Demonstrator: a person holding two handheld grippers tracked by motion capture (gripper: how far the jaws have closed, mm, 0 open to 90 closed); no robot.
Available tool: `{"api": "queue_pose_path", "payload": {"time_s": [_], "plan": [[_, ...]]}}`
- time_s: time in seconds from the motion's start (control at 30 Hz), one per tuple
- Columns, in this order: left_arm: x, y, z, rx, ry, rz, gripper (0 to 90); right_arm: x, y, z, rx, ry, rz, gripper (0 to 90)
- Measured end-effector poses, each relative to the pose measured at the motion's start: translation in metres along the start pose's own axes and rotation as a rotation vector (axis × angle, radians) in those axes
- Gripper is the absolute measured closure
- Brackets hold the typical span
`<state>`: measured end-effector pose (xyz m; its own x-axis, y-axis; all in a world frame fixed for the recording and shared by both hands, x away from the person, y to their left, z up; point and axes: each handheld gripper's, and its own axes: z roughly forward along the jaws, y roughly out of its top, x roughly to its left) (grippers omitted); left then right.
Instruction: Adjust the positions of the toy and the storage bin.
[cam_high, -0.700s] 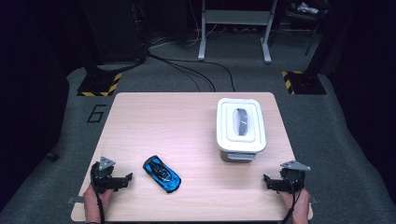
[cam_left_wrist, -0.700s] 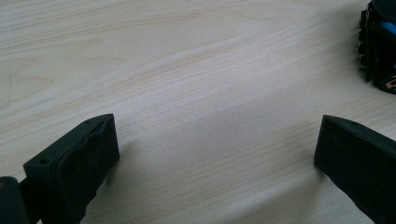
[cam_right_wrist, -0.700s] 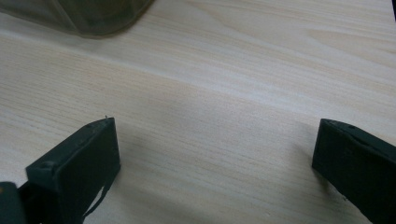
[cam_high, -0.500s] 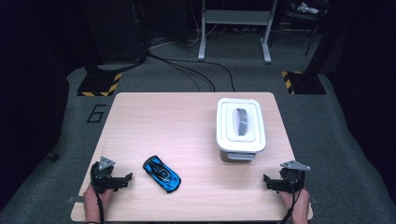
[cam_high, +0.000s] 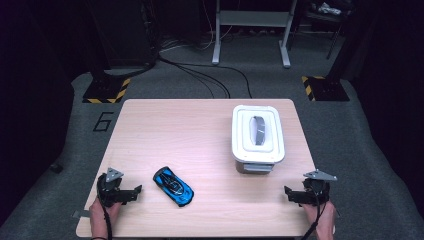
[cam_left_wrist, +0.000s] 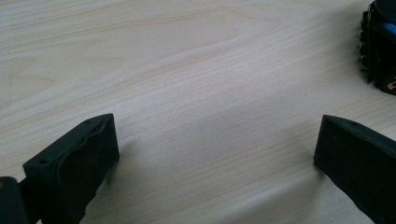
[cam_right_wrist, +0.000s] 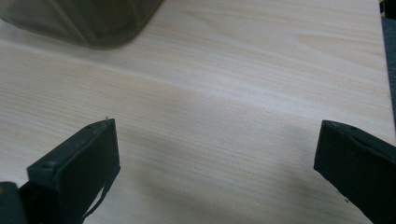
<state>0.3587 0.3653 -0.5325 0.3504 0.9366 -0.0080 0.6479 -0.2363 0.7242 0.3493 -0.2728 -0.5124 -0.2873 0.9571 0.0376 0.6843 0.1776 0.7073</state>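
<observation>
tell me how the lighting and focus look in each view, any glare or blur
High view: table evenly lit, surroundings dark, slightly soft, no glare on the white lidded box or blue toy car. Left gripper view: wood grain sharp, near jaws soft, faint shadows beneath them. Right gripper view: much the same, box corner dim.

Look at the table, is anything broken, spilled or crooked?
Nothing stands out. The blue toy car sits on its wheels, just angled across the wooden table. The white lidded container stands closed and straight. The left gripper and right gripper rest open near the front edge, holding nothing.
</observation>
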Motion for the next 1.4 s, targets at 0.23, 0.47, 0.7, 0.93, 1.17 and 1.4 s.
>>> {"api": "queue_pose_path", "payload": {"time_s": [0.23,0.47,0.7,0.93,1.17,1.4], "plan": [[0.0,0.0,0.0,0.0,0.0,0.0,0.0,0.002,0.015,-0.017,-0.014,0.015,0.009,0.0],[0.0,0.0,0.0,0.0,0.0,0.0,0.0,0.012,0.038,-0.04,-0.06,0.045,-0.002,0.0],[0.0,0.0,0.0,0.0,0.0,0.0,0.0,0.018,0.063,-0.057,-0.086,0.067,-0.016,0.0],[0.0,0.0,0.0,0.0,0.0,0.0,0.0,0.026,0.09,-0.066,-0.098,0.079,-0.045,0.1],[0.0,0.0,0.0,0.0,0.0,0.0,0.0,0.043,0.12,-0.062,-0.102,0.09,-0.092,0.0],[0.0,0.0,0.0,0.0,0.0,0.0,0.0,0.06,0.149,-0.046,-0.093,0.105,-0.132,7.2]]}}
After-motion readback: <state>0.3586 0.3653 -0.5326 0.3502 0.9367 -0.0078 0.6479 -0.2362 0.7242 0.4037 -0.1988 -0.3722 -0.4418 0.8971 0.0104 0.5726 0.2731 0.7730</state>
